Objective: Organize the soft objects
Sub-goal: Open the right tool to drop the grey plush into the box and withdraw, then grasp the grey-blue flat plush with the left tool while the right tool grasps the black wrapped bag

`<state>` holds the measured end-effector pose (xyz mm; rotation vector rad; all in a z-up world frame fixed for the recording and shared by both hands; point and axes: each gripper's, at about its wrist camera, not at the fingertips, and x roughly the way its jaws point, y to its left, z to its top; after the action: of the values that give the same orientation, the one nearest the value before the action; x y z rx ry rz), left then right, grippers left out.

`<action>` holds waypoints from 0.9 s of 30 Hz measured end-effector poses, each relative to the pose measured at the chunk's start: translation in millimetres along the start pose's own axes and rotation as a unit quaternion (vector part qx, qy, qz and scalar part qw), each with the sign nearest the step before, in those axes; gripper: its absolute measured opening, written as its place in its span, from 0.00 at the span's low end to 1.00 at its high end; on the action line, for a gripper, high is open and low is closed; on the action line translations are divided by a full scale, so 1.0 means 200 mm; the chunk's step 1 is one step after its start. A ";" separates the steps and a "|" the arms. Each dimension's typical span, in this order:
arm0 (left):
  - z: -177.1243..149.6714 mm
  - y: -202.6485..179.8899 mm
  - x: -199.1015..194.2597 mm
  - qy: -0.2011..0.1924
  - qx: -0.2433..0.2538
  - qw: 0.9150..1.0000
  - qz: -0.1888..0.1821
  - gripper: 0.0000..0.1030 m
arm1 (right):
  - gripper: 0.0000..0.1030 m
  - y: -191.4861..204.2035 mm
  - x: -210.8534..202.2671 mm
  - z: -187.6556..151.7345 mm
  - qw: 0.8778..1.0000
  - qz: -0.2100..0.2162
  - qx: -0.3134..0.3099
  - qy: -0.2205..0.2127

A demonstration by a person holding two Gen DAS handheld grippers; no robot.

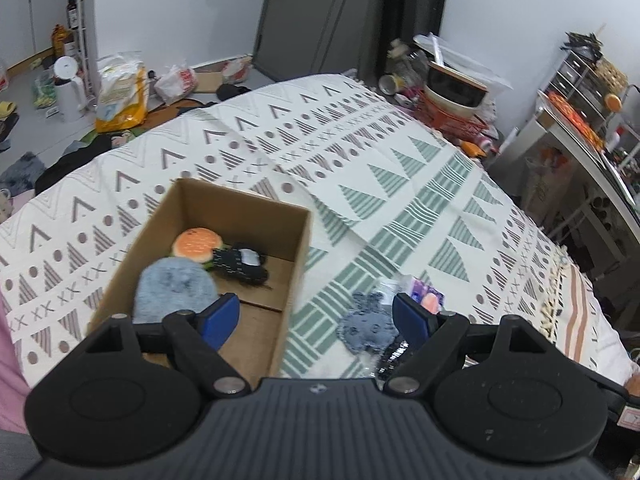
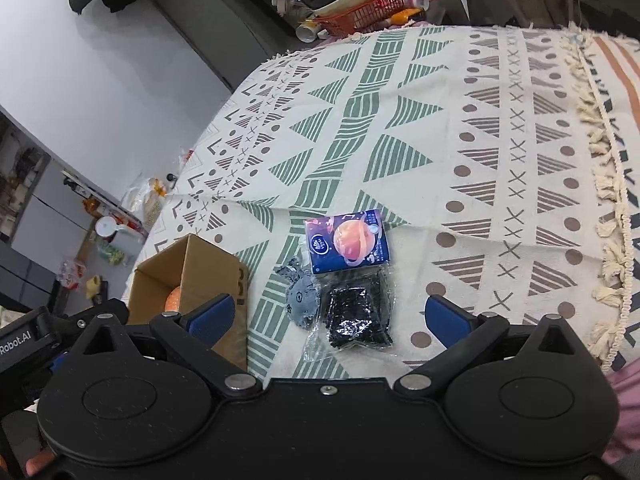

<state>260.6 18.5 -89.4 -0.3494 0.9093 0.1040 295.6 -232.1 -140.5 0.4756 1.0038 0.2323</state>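
Observation:
An open cardboard box (image 1: 296, 248) (image 2: 208, 268) sits on the patterned cloth. Inside lie a burger plush (image 1: 196, 245), a fuzzy blue-grey soft piece (image 1: 172, 288) and a black soft item (image 1: 240, 266). Right of the box, on the cloth, lie a small grey plush (image 2: 302, 300) (image 1: 366, 326), a black item in clear wrap (image 2: 358, 314) and a blue tissue pack (image 2: 346, 242). My left gripper (image 1: 316, 318) hangs open over the box's near right wall, empty. My right gripper (image 2: 328, 316) stands open above the grey plush and the wrapped item, holding nothing.
The cloth (image 1: 360, 160) covers a raised surface whose tasselled edge (image 2: 608, 184) runs on the right. A red basket with bowls (image 2: 360, 4) stands beyond the far edge. Bags and bottles (image 1: 120, 92) crowd the floor at left. A metal rack (image 1: 580, 112) stands right.

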 end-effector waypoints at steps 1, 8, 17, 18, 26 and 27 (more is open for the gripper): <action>0.00 -0.02 0.01 0.002 0.003 1.000 -0.003 0.80 | 0.99 -0.02 0.00 0.00 1.000 0.005 0.003 -0.001; -0.02 -0.15 0.06 0.007 0.024 1.000 -0.008 0.80 | 0.99 -0.14 0.03 0.00 1.000 -0.005 0.021 -0.005; -0.03 -0.28 0.16 0.026 0.038 0.999 -0.009 0.69 | 0.98 -0.26 0.11 0.00 0.998 0.008 0.062 0.001; -0.03 -0.29 0.17 0.029 0.040 0.999 -0.008 0.66 | 0.97 -0.27 0.12 0.00 0.998 0.008 0.068 0.003; -0.06 -0.33 0.33 0.059 0.034 0.998 0.002 0.47 | 0.92 -0.31 0.24 -0.01 0.994 0.028 0.092 0.048; -0.07 -0.33 0.35 0.062 0.033 0.998 0.004 0.47 | 0.92 -0.31 0.25 -0.01 0.993 0.030 0.095 0.054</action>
<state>309.3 -52.1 -135.4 -0.2926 1.0343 0.0599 317.9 -265.5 -209.9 0.6740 1.1249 0.2193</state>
